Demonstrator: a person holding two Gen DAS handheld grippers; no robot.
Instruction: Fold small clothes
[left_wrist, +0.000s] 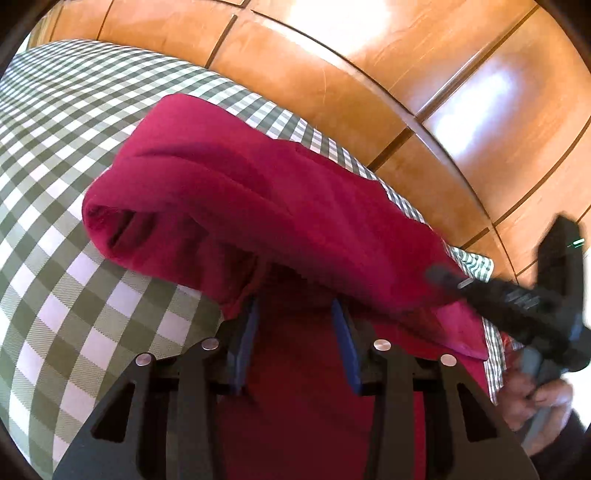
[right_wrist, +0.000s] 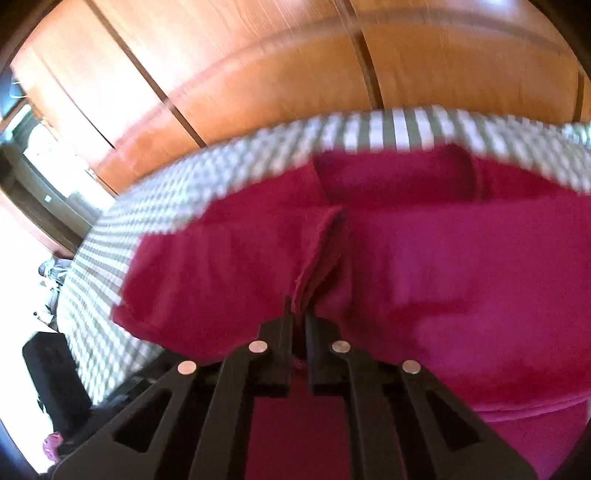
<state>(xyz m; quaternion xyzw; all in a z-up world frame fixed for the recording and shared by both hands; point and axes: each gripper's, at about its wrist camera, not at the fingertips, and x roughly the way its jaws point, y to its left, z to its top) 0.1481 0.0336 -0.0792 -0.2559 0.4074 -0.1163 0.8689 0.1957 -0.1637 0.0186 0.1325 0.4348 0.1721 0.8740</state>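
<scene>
Crimson garment (left_wrist: 258, 206) lies on the gingham-covered bed (left_wrist: 74, 166), near its far edge, one part already rolled or folded over into a thick tube with the open end facing left in my left view. Exact type of clothing I can't tell; soft knit, probably fleece.

My right claw (right_wrist: 299, 314) is clamped tight on a pinched ridge of the fabric, cloth bunched between the jaws. Right view is smeared, so that hand is mid-swing. My left claw (left_wrist: 293, 314) stands part open, blue pads (left_wrist: 245, 332) either side of a fabric edge; I can't see them pressing on it, so I count that as no grip yet.

Doing this step well, as I judge it:
- close left on one single hem, not a wad of layers
- match height with right so the edge lifts straight, no twist
- carry the fold over in one arc, lay it flush on the roll, then release
- thick cloth springs back, so press down before letting go

Risk: garment sits close to the mattress edge and could slide off.

Surroundings: green-and-white check sheet (right_wrist: 110, 240), glossy orange-brown wood wardrobe panels (left_wrist: 332, 74) behind with window glare, bright window (right_wrist: 40, 155) far left in the right view.
</scene>
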